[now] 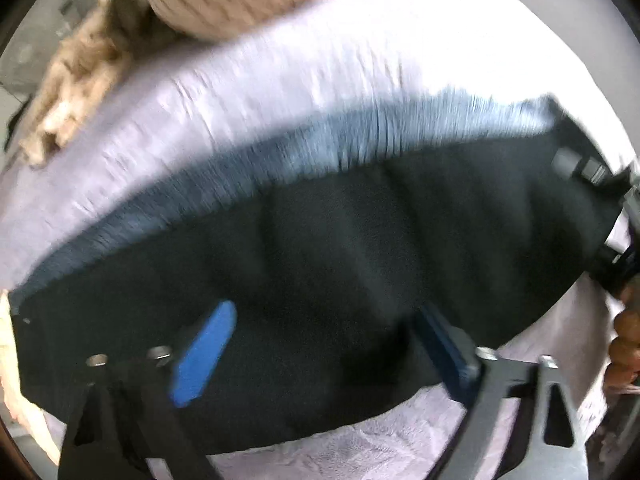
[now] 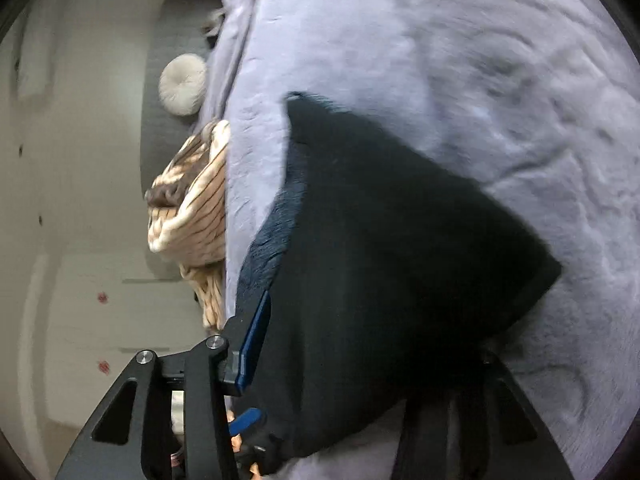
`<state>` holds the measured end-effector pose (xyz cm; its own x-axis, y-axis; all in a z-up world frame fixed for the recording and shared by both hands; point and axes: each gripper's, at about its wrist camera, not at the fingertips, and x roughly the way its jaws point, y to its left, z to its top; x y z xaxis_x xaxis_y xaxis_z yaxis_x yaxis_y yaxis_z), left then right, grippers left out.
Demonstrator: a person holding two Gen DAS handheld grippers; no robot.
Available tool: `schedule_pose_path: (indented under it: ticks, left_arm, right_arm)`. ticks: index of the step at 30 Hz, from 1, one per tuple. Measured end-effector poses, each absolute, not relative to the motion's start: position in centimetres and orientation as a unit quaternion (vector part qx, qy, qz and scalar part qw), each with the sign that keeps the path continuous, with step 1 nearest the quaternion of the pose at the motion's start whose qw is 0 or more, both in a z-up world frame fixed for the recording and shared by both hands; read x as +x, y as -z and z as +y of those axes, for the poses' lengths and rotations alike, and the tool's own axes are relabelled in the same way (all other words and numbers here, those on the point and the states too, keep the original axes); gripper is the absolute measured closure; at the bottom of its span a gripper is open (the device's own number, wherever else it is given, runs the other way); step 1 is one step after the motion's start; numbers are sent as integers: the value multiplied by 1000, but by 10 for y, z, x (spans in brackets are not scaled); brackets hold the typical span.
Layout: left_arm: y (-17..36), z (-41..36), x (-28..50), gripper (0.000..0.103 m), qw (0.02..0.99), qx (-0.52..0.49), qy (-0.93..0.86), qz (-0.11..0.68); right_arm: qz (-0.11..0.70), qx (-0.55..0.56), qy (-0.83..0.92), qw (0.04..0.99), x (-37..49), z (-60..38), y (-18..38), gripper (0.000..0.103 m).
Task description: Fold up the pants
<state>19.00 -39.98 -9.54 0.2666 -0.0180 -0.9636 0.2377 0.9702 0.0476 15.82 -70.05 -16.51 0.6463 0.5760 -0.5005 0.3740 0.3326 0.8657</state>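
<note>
- Because the wide lavender-grey plush bedspread (image 1: 280, 92) is soft and rumpled, a sliding cloth could catch on its wrinkles and bunch, so a crooked crease is the main risk I judge.
- Lying spread on that cover, the black fleece pants (image 1: 360, 260) show their ribbed waistband (image 1: 360, 136) at the far edge in the left wrist view; thick pile like this probably springs open unless pressed flat.
- Off at the bed's edge, the beige striped chunky blanket (image 2: 192, 208) sits well apart from the pants, though a broad sweep could drag cloth toward it.
- Over the near edge, the left gripper (image 1: 320, 340) has its blue-padded fingers (image 1: 204, 356) spread wide, holding nothing; it could pinch only one layer on closing.
- At the garment's side, the right gripper (image 2: 360, 360) shows one blue finger against the fabric edge, the other hidden beneath, so I cannot tell its grip; a shallow bite would slip.
</note>
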Motion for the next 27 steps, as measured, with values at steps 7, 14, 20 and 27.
schedule_pose_path:
  ticks: [7, 14, 20, 27]
  left_arm:
    - [93, -412, 221, 14, 823, 50, 48, 564]
    - [141, -414, 227, 8, 819, 42, 53, 570]
    - [125, -398, 236, 8, 811, 12, 77, 579]
    - [78, -318, 230, 8, 837, -19, 68, 543]
  right_arm:
    - [394, 603, -87, 688, 154, -701, 167, 88]
    - [382, 559, -129, 724, 167, -683, 123, 88]
    - [394, 484, -142, 768, 178, -647, 69, 88]
    - [419, 314, -148, 839, 188, -568, -8, 88]
